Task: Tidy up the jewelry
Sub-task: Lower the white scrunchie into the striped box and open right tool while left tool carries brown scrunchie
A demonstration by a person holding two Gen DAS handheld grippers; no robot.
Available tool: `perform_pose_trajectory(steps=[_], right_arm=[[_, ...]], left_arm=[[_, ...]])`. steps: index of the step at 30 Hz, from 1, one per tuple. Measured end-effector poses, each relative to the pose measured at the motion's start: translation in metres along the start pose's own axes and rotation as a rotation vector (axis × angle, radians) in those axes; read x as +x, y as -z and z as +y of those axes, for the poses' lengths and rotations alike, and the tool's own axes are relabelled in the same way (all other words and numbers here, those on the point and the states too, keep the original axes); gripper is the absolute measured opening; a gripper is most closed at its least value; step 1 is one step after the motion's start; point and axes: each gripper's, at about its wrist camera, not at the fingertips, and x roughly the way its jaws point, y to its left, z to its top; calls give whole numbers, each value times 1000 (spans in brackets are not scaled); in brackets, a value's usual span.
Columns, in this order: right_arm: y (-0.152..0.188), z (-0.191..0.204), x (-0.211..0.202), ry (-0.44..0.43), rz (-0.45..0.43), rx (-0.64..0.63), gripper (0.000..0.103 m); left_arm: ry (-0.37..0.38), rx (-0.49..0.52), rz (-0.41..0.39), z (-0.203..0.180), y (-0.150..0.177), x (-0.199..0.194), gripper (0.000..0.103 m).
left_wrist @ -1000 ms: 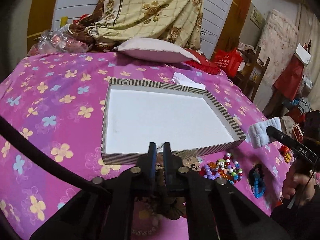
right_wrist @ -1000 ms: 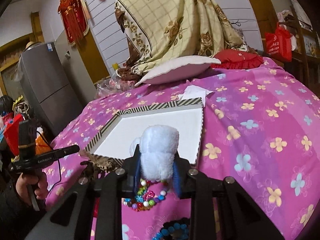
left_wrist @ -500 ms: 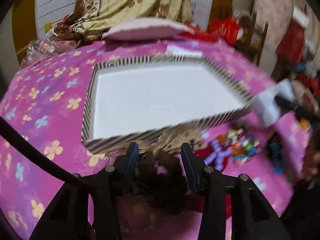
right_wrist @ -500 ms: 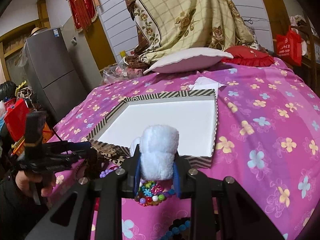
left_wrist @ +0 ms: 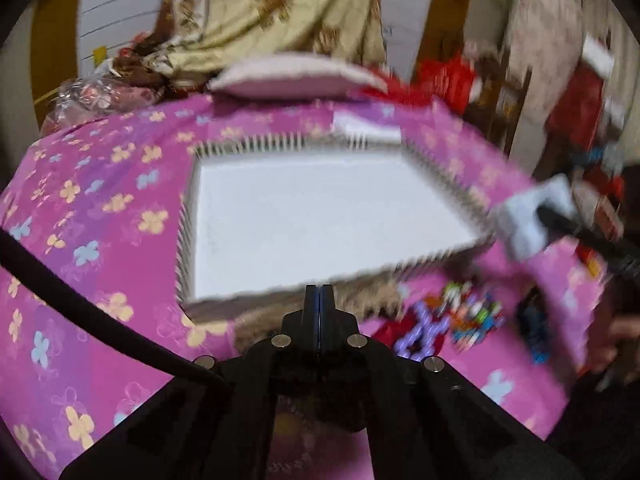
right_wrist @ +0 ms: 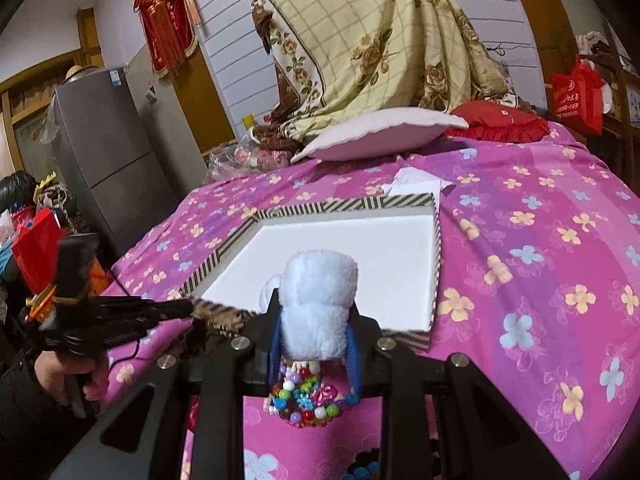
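My left gripper (left_wrist: 320, 292) is shut, its fingers pressed flat together just before the near wall of the striped tray (left_wrist: 184, 240); no item shows between the tips in this blurred view. A brown patterned hair tie (left_wrist: 372, 300) lies under and beside it. In the right wrist view the left gripper (right_wrist: 184, 308) sits at the tray's near left corner. My right gripper (right_wrist: 314, 308) is shut on a white fluffy hair band (right_wrist: 320, 280), held above a heap of coloured beads (right_wrist: 308, 400) in front of the tray (right_wrist: 344, 204), whose white floor is bare.
The pink flowered cloth (right_wrist: 540, 280) covers the whole surface. A blue bead bracelet (left_wrist: 532, 328) lies right of the bead heap (left_wrist: 468, 316). A white pillow (right_wrist: 380, 136), a red cushion (right_wrist: 500, 120) and folded white paper (right_wrist: 416, 180) lie beyond the tray.
The left jaws stood open over the brown hair tie half a second ago and are now pressed together again. The left view has shifted slightly. The right gripper keeps still with the fluffy band.
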Motion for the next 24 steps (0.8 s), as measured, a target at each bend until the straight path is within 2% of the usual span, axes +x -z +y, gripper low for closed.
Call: perform_pose_trajectory(steps=[3, 5, 8, 9, 10, 11, 12, 13, 15, 19, 22, 24], right_arm=[[-8, -1, 3, 6, -28, 22, 26], [-12, -1, 7, 11, -40, 30, 26], [-21, 3, 19, 11, -48, 31, 26], [-24, 4, 24, 26, -50, 31, 26], [-28, 4, 31, 50, -48, 41, 26], [-31, 2, 37, 68, -48, 57, 28], [-32, -1, 44, 68, -59, 79, 36], [-33, -6, 51, 74, -62, 102, 40], [-29, -14, 64, 86, -36, 135, 55], [-18, -34, 76, 73, 37, 252, 56], [-11, -40, 71, 54, 40, 284, 56], [-9, -43, 68, 34, 43, 298, 56]], left_arm=[[62, -80, -70, 16, -14, -18, 15], [90, -123, -88, 25, -20, -23, 15], [90, -153, -83, 33, -26, -18, 16], [85, -159, -64, 33, -25, -14, 24], [79, -166, -30, 33, -22, -8, 43], [77, -164, -13, 32, -20, -4, 52], [71, -151, 7, 29, -14, 1, 61], [49, -134, 38, 26, -7, 7, 61], [5, -78, 59, 14, 2, 11, 61], [15, 22, 62, -9, 14, 21, 63], [-27, 123, 128, -29, 23, 33, 65], [-22, 142, 145, -33, 28, 35, 65]])
